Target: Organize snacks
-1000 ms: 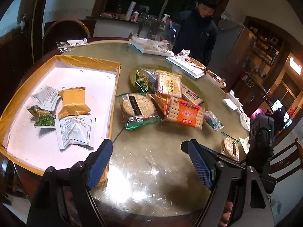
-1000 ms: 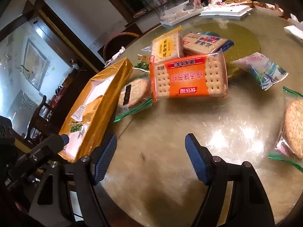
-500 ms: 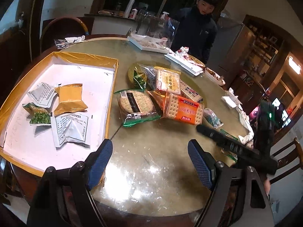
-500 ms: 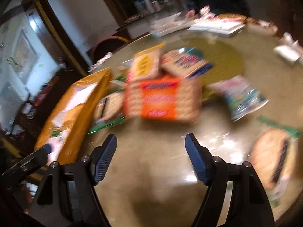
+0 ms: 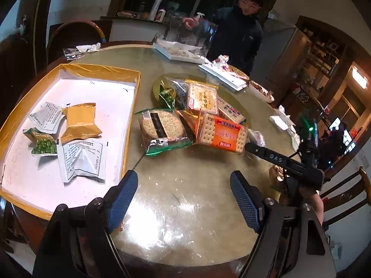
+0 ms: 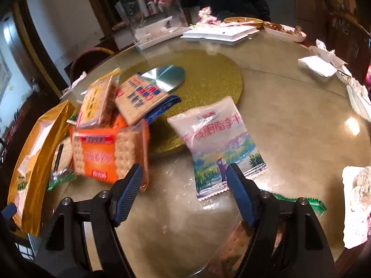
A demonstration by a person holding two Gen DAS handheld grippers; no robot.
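A gold-rimmed white tray [image 5: 97,92] at the left holds several snack packs, among them a gold pack [image 5: 81,121]. A heap of snacks lies mid-table: a round cracker pack [image 5: 162,131], an orange cracker pack [image 5: 223,134] [image 6: 104,155], a yellow pack [image 5: 201,97] and a blue-printed pack [image 6: 139,99]. A white plum pack [image 6: 218,143] lies just ahead of my right gripper [image 6: 183,194], which is open and empty. Another cracker pack [image 6: 234,247] lies under its right finger. My left gripper [image 5: 183,199] is open and empty above bare table.
A person [image 5: 238,34] stands at the far side by white trays [image 5: 222,75] and a clear box [image 6: 153,23]. A gold mat [image 6: 208,88] with a metal disc [image 6: 167,78] sits mid-table. Napkins [image 6: 317,64] lie right. Chairs [image 5: 74,34] ring the table.
My right gripper has swung right and forward, from facing the orange cracker pack to facing the white plum pack. My left gripper has barely moved.
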